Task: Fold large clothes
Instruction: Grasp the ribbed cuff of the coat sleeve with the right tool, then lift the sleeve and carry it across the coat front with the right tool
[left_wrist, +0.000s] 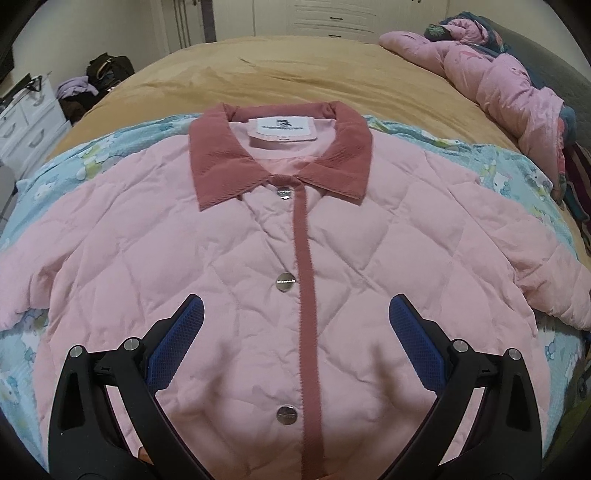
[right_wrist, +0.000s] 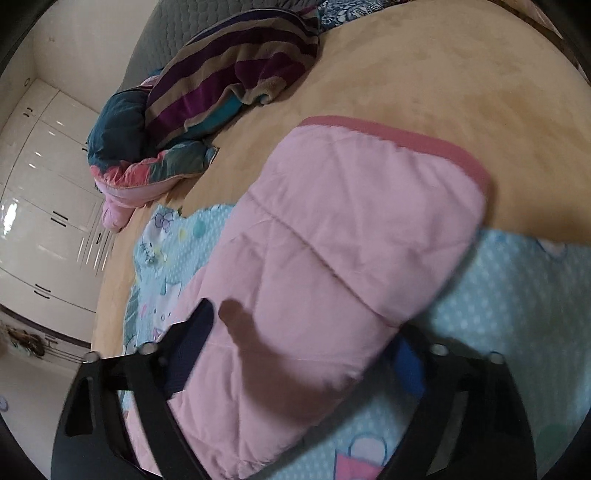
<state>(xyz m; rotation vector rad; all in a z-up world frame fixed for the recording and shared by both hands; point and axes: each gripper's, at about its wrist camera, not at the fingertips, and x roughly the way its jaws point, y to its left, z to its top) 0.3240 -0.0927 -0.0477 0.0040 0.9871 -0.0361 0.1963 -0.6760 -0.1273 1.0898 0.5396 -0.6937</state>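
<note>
Pink jacket (left_wrist: 288, 266): buttoned, flat on blue blanket (left_wrist: 517, 173) on bed, centre frame | left tongs (left_wrist: 295, 314): open above jacket front | right tongs (right_wrist: 306, 328): jaws apart, astride sleeve (right_wrist: 332, 236)

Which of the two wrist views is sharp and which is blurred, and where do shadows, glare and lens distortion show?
Left wrist view: sharp; fisheye bows the bed; the left claw casts soft shadows on the pink jacket. Right wrist view: motion-blurred, worst at the right claw; a finger-shaped shadow falls on the jacket sleeve; glare streaks the glossy wardrobe.
</note>
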